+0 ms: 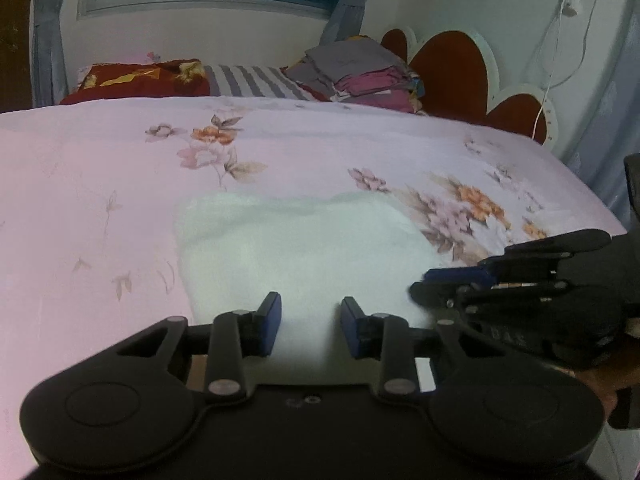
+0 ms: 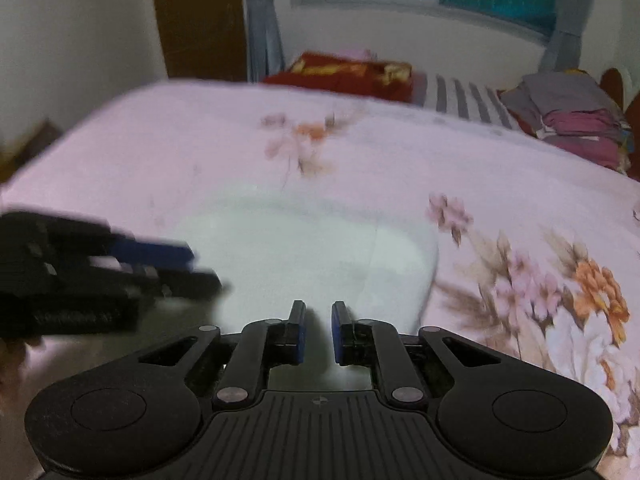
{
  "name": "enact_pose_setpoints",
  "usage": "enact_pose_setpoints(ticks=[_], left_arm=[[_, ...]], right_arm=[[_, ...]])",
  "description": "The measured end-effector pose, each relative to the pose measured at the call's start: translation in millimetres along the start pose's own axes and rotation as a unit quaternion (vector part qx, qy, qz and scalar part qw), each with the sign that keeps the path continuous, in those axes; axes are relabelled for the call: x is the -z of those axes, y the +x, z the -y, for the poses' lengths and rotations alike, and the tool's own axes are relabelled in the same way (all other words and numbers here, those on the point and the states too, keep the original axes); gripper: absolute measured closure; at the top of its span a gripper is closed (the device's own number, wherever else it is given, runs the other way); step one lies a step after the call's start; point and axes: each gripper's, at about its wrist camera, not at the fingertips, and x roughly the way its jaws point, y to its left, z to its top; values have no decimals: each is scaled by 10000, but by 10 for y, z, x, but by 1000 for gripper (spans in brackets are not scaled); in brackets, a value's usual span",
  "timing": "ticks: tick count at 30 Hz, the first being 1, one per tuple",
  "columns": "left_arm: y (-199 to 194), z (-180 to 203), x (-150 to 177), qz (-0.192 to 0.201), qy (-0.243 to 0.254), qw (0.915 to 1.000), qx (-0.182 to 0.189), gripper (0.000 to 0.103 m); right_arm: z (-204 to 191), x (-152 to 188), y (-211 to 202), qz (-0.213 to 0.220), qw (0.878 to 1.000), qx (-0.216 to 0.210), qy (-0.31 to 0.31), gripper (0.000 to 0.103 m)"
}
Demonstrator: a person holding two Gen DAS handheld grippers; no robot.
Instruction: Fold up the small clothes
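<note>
A small white garment (image 1: 300, 248) (image 2: 304, 240) lies flat on the pink floral bedsheet (image 1: 120, 180) (image 2: 200, 140). Its near edge runs up between both pairs of fingers. My left gripper (image 1: 311, 312) sits at the near edge, and white fabric fills the gap between its blue pads. It shows blurred at the left in the right wrist view (image 2: 204, 270). My right gripper (image 2: 319, 316) has its jaws narrow with a thin fold of the white fabric pinched between them. From the left wrist view the right gripper (image 1: 420, 283) lies sideways at the garment's right corner.
A stack of folded grey and maroon clothes (image 1: 360, 72) (image 2: 572, 120) sits at the far side of the bed. Beside it are a striped pillow (image 1: 256, 80) and a red patterned pillow (image 1: 140, 80) (image 2: 352, 72). A scalloped headboard (image 1: 452, 56) stands at the right.
</note>
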Motion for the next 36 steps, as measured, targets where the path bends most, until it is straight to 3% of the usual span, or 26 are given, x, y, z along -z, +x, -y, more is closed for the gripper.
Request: enact_pose_setpoints(ticks=[3, 5, 8, 12, 15, 18, 23, 33, 36], left_arm=[[-156, 56, 90, 63, -19, 10000, -57, 72], [-276, 101, 183, 114, -30, 9999, -74, 72], [-379, 184, 390, 57, -28, 9999, -135, 72], [-438, 258, 641, -56, -206, 9995, -241, 72], [-539, 301, 789, -61, -338, 9989, -312, 72], [-617, 377, 908, -75, -289, 9987, -416, 72], [-716, 502, 981, -50, -328, 9974, -633, 72], [-1525, 1106, 1183, 593, -396, 9947, -742, 72], [-1771, 1332, 1248, 731, -368, 9932, -832, 63]], right_arm=[[63, 117, 32, -47, 9990, 445, -56, 92], [109, 122, -63, -26, 9988, 472, 109, 91], [39, 202, -338, 232, 9997, 59, -34, 92], [-183, 491, -406, -11, 9982, -345, -496, 92], [-216, 732, -330, -320, 9975, -58, -621, 92], [-155, 843, -423, -287, 9982, 189, -493, 92], [-76, 941, -486, -352, 9984, 193, -386, 92], [64, 1175, -1636, 467, 9982, -129, 346, 92], [26, 1300, -1996, 651, 9964, -154, 524, 91]])
